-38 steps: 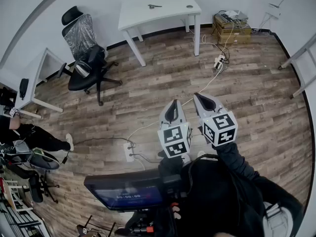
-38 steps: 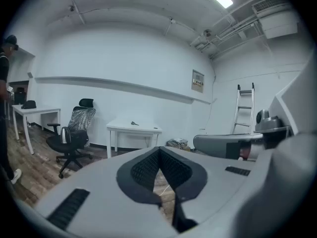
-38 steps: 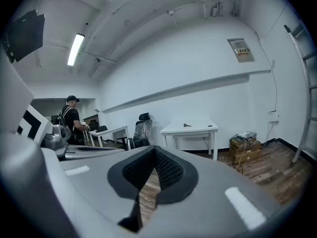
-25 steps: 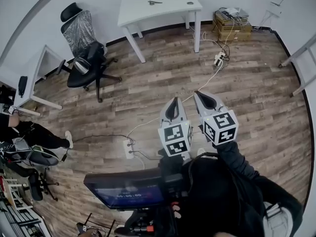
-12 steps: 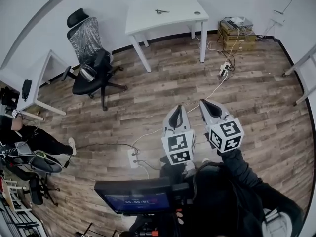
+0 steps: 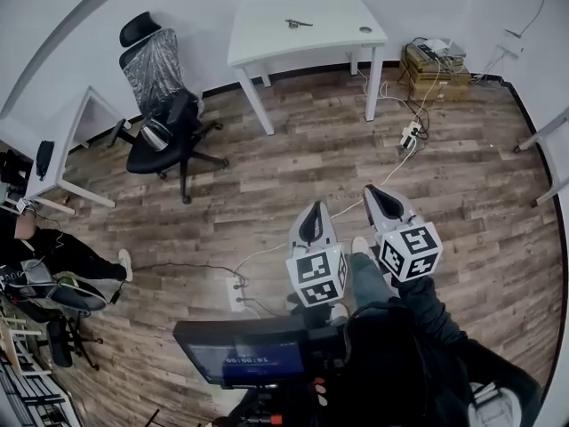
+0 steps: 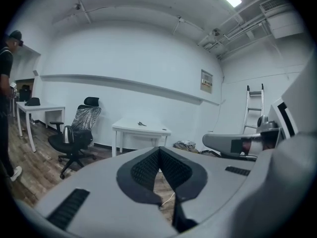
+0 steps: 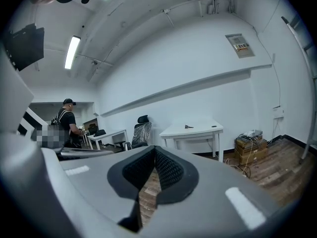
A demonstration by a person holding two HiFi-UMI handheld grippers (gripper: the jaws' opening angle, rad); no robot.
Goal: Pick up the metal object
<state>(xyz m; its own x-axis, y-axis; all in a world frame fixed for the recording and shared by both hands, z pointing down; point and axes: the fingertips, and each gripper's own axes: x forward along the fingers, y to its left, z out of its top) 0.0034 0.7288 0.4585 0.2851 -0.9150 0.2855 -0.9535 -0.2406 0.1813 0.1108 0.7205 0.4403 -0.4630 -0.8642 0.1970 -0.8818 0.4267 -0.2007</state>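
The metal object (image 6: 298, 23) is a small dark tool lying on the white table (image 6: 267, 38) by the far wall; it also shows as a speck on the table in the left gripper view (image 7: 141, 124) and the right gripper view (image 8: 188, 127). My left gripper (image 6: 313, 212) and right gripper (image 6: 378, 194) are held side by side over the wooden floor, well short of the table and pointing toward it. Both are shut with nothing between the pads, as the left (image 7: 159, 150) and right (image 8: 154, 150) gripper views show.
A black office chair (image 6: 160, 114) stands left of the table. Cardboard boxes (image 6: 436, 60), a power strip (image 6: 409, 134) and trailing cables lie to the right. A second white desk (image 6: 62, 140) and a seated person (image 6: 44, 256) are at the left. A ladder leg (image 6: 538, 136) is at the right.
The head view has shifted: the table and chair now sit further right in the picture, and both grippers lie lower in it. Both grippers stay shut and empty.
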